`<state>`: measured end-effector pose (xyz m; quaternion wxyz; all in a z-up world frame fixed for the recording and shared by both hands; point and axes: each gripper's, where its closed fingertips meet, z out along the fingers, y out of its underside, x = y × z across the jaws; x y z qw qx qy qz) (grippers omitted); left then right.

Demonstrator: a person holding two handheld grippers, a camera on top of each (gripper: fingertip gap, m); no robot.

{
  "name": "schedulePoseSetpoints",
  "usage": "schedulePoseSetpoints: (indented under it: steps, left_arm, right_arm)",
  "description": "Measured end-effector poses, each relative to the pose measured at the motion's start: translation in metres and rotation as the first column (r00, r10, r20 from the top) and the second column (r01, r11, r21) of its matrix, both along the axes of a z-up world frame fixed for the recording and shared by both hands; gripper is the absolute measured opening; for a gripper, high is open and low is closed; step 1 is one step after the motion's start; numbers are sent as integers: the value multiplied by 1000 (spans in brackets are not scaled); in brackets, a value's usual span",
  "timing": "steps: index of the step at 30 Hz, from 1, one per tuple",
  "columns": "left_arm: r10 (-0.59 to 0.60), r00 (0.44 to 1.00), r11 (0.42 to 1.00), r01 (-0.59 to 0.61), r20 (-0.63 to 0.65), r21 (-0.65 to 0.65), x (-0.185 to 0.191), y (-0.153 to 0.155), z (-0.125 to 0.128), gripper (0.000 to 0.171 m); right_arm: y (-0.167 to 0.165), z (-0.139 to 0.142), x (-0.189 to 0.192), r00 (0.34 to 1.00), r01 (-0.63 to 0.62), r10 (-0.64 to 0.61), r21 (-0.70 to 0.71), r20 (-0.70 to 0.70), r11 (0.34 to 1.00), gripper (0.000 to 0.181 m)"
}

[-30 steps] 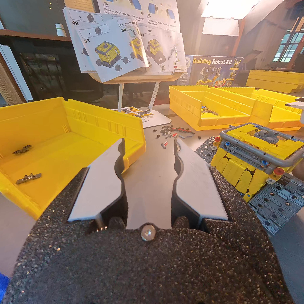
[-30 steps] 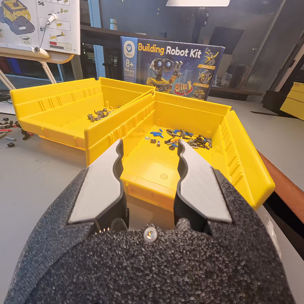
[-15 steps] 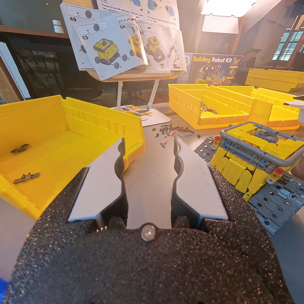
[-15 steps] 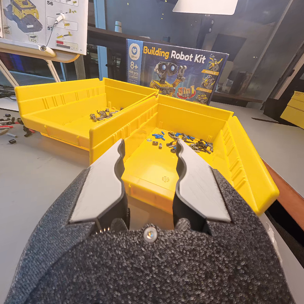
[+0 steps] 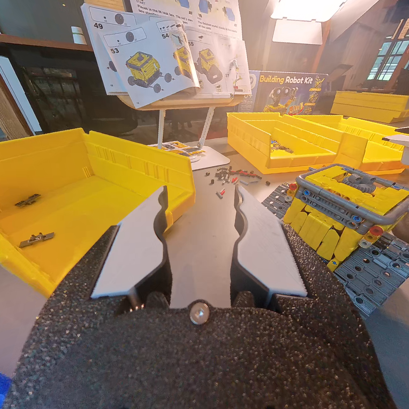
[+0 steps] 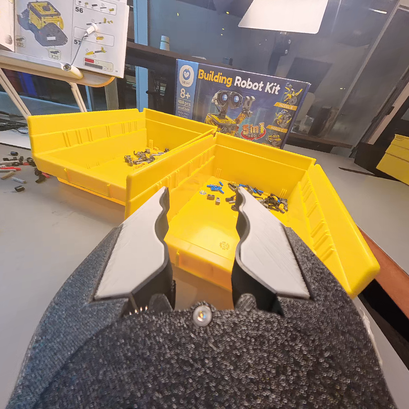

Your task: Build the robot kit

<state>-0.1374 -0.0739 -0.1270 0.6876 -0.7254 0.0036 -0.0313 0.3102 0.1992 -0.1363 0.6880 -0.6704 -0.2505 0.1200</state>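
While jaws gape empty | left gripper [image 5: 200, 194] over table [image 5: 199, 243] | right gripper [image 6: 201, 194] over yellow bin [image 6: 332, 243]

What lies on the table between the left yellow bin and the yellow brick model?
In the left wrist view, between the yellow bin and the brick model lie bare grey table, the open left gripper above it, and scattered small pins farther back.

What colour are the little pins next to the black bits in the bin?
The little pins are blue, lying in the yellow bin. The right wrist view shows them best.
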Motion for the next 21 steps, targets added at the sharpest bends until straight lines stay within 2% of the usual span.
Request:
schedulePoseSetpoints:
  steps: [12, 21]
  left_arm:
    - [33, 991, 999, -34, -128, -11, 6, -8, 3, 58]
    - [10, 994, 998, -4, -113, 58, 15, -23, 19, 58]
  right_arm:
    - [-2, 7, -9, 999, 2, -6, 88, 38, 996, 57]
    - [-3, 7, -10, 995, 41, -51, 127, 80, 991, 56]
